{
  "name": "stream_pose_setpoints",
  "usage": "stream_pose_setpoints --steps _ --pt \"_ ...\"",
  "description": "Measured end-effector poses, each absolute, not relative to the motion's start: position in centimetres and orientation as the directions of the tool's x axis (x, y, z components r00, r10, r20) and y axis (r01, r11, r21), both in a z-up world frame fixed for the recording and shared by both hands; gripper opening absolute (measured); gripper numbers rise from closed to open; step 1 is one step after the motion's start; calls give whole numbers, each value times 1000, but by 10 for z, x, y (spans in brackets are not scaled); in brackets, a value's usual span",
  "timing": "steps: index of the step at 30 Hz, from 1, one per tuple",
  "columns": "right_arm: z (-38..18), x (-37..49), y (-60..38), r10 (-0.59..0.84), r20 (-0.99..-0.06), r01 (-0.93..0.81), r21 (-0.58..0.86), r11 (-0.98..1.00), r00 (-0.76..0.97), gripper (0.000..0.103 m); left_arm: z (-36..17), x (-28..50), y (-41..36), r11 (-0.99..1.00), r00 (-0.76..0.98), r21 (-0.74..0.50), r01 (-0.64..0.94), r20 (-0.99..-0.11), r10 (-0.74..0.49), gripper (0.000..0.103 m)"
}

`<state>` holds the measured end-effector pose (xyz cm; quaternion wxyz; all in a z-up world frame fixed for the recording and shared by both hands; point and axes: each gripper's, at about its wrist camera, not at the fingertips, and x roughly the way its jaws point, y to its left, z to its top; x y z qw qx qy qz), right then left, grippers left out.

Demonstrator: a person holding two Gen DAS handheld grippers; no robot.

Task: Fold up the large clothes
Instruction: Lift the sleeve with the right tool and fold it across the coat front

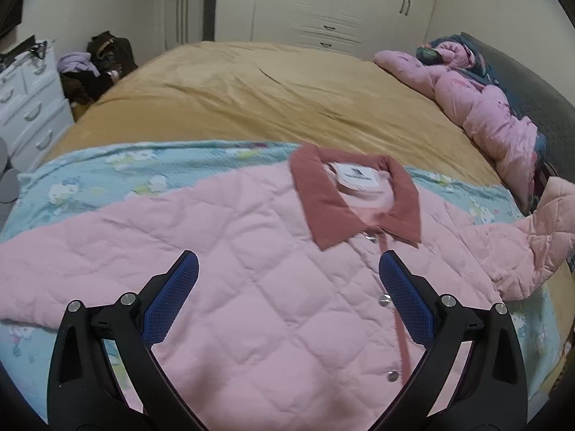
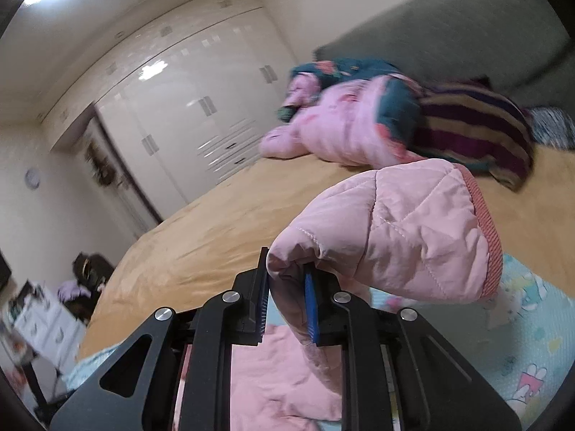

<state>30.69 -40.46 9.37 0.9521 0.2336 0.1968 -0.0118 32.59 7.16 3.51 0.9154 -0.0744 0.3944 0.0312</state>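
Note:
A pink quilted jacket (image 1: 251,251) with a dusty-red collar (image 1: 323,197) lies front up, snaps closed, on a light blue cartoon-print sheet (image 1: 107,172). My left gripper (image 1: 287,280) hovers open over the chest with nothing between its blue pads (image 1: 176,294). Far right, the jacket's sleeve (image 1: 550,222) is lifted off the bed. In the right wrist view, my right gripper (image 2: 287,298) is shut on that sleeve (image 2: 395,237) near the cuff, whose ribbed red edge (image 2: 485,222) hangs to the right.
A mustard-yellow bedspread (image 1: 287,89) covers the bed. Crumpled pink and teal bedding (image 1: 478,107) and a striped blanket (image 2: 474,133) lie along the dark headboard (image 1: 532,82). A white dresser (image 1: 28,107) and a pile of clothes (image 1: 97,68) stand left; wardrobes (image 1: 323,3) fill the far wall.

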Motion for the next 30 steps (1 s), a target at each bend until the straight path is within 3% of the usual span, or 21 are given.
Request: stream_pose_setpoints --steps 15,24,30 --pt "124 324 -278 230 -368 -100 340 935 901 16 59 297 125 970 716 -199 -143 -697 -38 94" --pt "113 323 -200 339 -386 -227 308 924 858 16 55 278 136 952 725 -268 -150 -684 -79 94" --pt "93 329 -155 383 -433 -287 273 918 816 16 30 270 144 938 692 -271 -216 -720 -49 94"
